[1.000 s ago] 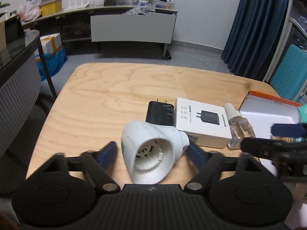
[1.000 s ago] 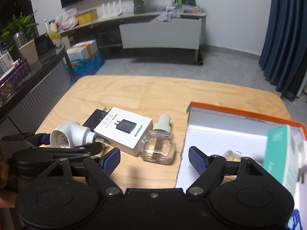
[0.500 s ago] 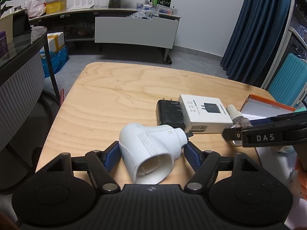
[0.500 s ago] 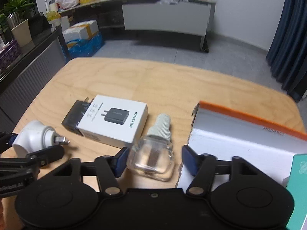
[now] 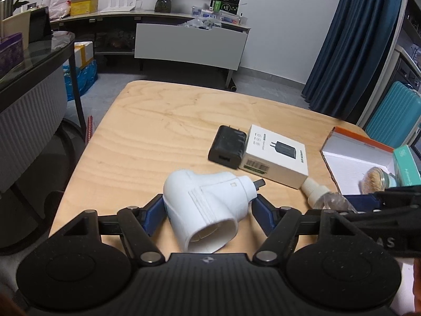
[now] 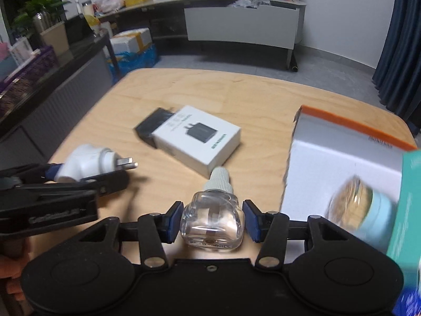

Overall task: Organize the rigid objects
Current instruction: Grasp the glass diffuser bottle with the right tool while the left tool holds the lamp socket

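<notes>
My left gripper point(image 5: 208, 208) is shut on a white plug-in device point(image 5: 208, 208), its prongs pointing away; it also shows in the right wrist view point(image 6: 84, 163). My right gripper point(image 6: 211, 217) has closed in around a clear glass bottle point(image 6: 211, 221) with a white ribbed cap, its pads at the bottle's sides on the wooden table point(image 6: 210, 92). The bottle's cap shows in the left wrist view point(image 5: 313, 188). A white charger box point(image 5: 276, 155) and a black charger point(image 5: 227, 146) lie side by side mid-table.
An open white box with an orange rim point(image 6: 350, 142) stands at the right, holding a teal carton point(image 6: 405, 210) and a small round jar point(image 6: 355, 202). A dark glass table point(image 5: 31, 60) stands left of the wooden table. A teal suitcase point(image 5: 392, 113) is at the far right.
The right gripper has moved forward and narrowed around the clear bottle. The left gripper keeps hold of the white plug-in device, which has tilted a little.
</notes>
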Motion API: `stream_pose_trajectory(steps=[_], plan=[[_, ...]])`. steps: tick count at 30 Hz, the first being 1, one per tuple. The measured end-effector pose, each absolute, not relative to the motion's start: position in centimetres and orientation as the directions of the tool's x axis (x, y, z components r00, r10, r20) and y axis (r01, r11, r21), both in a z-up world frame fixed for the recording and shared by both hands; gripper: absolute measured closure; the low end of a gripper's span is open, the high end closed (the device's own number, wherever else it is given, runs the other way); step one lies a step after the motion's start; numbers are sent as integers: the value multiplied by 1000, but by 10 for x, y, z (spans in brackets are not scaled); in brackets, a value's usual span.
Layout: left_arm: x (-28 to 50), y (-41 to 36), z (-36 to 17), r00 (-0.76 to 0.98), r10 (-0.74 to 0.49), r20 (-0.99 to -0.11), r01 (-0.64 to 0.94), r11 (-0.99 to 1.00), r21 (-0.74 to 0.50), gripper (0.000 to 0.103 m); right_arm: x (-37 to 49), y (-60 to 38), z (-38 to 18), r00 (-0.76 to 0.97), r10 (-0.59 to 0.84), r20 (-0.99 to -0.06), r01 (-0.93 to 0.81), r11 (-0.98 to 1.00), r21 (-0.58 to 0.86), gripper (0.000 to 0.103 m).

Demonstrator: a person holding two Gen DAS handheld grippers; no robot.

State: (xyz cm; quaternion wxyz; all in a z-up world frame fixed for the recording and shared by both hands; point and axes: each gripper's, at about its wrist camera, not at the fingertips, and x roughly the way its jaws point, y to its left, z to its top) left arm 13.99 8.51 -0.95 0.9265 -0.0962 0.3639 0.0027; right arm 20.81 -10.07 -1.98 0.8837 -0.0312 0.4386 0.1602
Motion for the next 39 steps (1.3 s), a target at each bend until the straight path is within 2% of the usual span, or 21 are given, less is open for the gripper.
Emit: stream_pose_trajectory(steps=[10, 19, 20, 21, 22, 24, 25, 26, 27, 31, 39], plan=[[95, 75, 3, 748, -72, -660, -70, 980, -186, 31, 158, -103, -3, 592, 278, -757, -311, 945, 104, 43], [69, 70, 3, 745, -60, -664, -75, 982, -173, 31, 125, -99, -26, 513, 265, -817, -314, 943, 109, 41], [67, 70, 3, 745, -56, -665, -77, 983, -169, 31, 124, -98, -27, 518, 259, -815, -311, 945, 103, 39], [66, 70, 3, 745, -52, -665, -80, 983, -166, 31, 123, -96, -28, 521, 249, -816, -307, 947, 94, 33], [65, 71, 3, 745, -52, -665, -81, 983, -167, 31, 122, -94, -30, 521, 237, -820, -304, 949, 81, 21], [64, 73, 2, 745, -45, -666, -92, 981, -169, 31, 118, -88, -32, 531, 205, -822, -315, 948, 33, 19], [64, 74, 2, 744, -41, -667, -97, 981, -169, 31, 115, -87, -33, 539, 206, -817, -321, 947, 27, 20], [62, 73, 2, 745, -40, -666, -100, 980, -170, 31, 113, -88, -32, 546, 218, -809, -317, 947, 41, 36], [61, 74, 1, 744, -39, -667, -103, 980, -172, 31, 111, -88, -30, 558, 212, -803, -314, 949, 32, 43], [59, 72, 2, 742, -35, -669, -108, 980, -170, 31, 107, -91, -28, 583, 220, -782, -292, 955, 51, 44], [55, 70, 12, 753, -28, -658, -118, 977, -177, 31, 111, -114, -5, 602, 341, -722, -221, 940, 261, 44]])
